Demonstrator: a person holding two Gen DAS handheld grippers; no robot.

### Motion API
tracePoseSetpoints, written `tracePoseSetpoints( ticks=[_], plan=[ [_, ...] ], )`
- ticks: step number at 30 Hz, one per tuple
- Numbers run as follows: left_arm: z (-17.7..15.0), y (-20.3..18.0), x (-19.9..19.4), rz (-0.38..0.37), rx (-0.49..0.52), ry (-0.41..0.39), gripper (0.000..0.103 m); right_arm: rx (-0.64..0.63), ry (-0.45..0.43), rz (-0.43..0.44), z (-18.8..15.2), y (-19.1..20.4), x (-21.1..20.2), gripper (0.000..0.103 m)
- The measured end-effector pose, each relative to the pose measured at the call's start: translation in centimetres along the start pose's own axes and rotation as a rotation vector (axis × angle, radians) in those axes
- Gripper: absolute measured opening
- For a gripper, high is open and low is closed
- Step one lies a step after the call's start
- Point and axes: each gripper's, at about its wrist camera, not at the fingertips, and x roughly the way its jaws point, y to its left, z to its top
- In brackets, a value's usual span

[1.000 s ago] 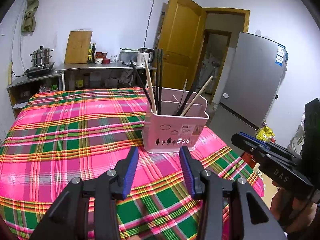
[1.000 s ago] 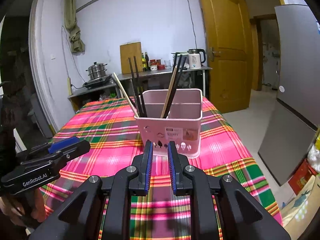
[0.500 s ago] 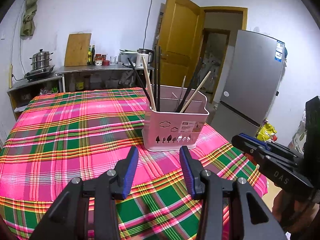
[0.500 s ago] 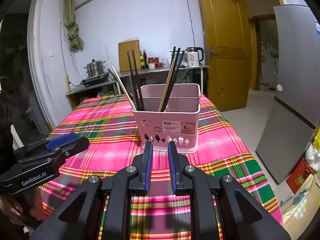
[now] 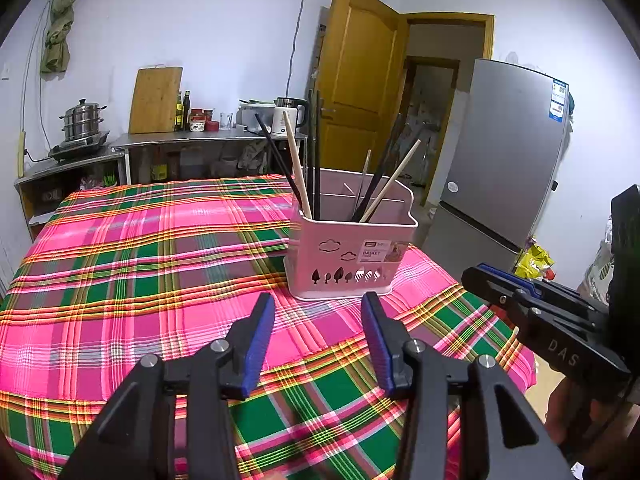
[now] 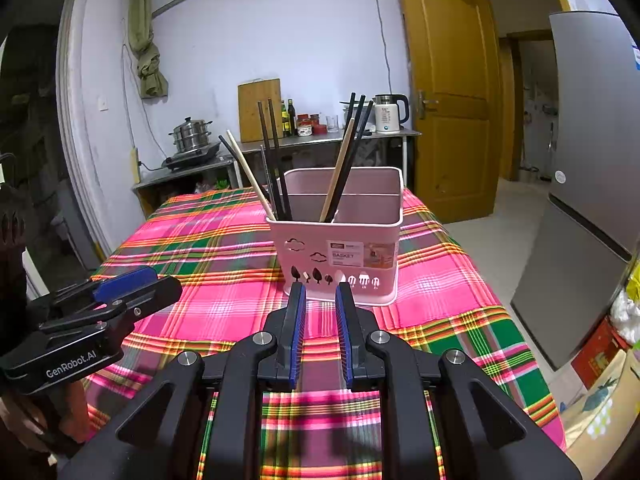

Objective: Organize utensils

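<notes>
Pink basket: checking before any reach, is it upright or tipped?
Upright: the pink basket sits flat on the tablecloth, chopsticks leaning inside.

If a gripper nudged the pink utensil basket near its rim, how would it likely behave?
The pink basket looks like thin plastic, so probably light and apt to slide on the plaid tablecloth. The tall chopsticks lean above its rim, so a high push might tip it. They stand loose and would likely rattle or shift.

Home kitchen: fridge (image 5: 504, 152), kettle (image 6: 387, 113), steamer pot (image 5: 82, 118)
</notes>
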Motion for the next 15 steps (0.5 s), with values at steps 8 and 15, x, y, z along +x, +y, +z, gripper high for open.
tracePoseSetpoints(
  ticks=[8, 15],
  plan=[
    [-0.19, -0.04, -0.01, 0.005, -0.007, 0.002, 0.047, -0.002, 0.008, 0.002, -0.1, 0.14, 0.07, 0.016],
    [-0.24, -0.07, -0.02, 0.006, -0.008, 0.002, 0.048, -0.003, 0.01, 0.001, -0.12, 0.21, 0.12, 0.016]
  ],
)
